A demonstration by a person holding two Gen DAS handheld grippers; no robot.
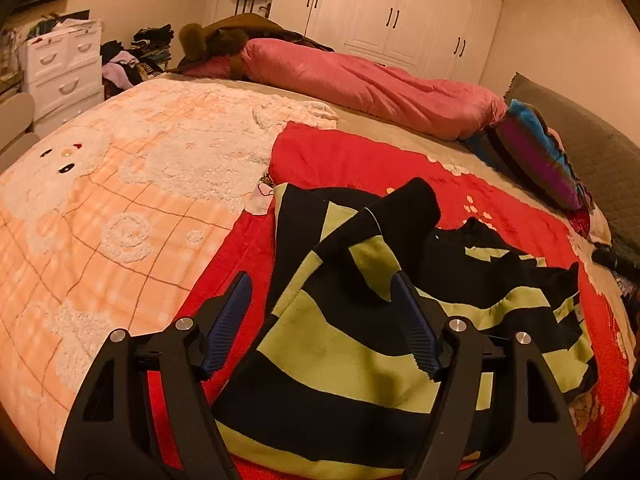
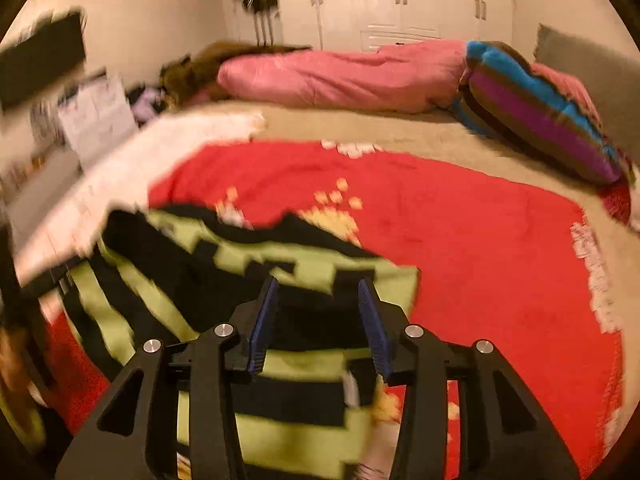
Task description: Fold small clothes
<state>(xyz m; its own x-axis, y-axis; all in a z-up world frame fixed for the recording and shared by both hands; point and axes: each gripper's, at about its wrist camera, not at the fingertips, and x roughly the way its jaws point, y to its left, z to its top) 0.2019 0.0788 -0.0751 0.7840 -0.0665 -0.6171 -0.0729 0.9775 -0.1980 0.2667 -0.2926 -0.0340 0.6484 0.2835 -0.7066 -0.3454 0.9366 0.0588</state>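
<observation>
Lying spread on the red blanket point(image 1: 340, 152) of the bed point(image 1: 400, 136), the striped garment point(image 1: 352, 344) occupies the zone directly ahead of and beneath both sets of fingers, which suits a fold: a flat, soft surface lets the cloth be laid over itself without sliding off. In the left wrist view the left gripper point(image 1: 322, 322) hovers low over the garment's near edge with its fingers set wide; the blue pads point(image 1: 230, 320) stand apart with nothing pressed between them, one over the red blanket just left of the garment's edge and the other over a green stripe. A raised black fold of cloth point(image 1: 408, 204), probably a sleeve or hem doubled back, stands beyond the fingertips, so the garment is judged partly folded and not yet flat. In the right wrist view the right gripper point(image 2: 318, 324) sits over the garment's opposite edge with its fingers at a moderate gap; striped fabric shows between and below them, but no pad presses on it, so nothing is held. Heavy blur in this view limits detail. The left view alone shows the peach bear-pattern blanket point(image 1: 120, 200) to the left of the fingers and the sharp outline of the raised fold. The right view alone shows the broad bare stretch of red blanket right of the fingers, where a folded piece could be set. Both views show the pink duvet point(image 1: 360, 80) well beyond the fingertips.
</observation>
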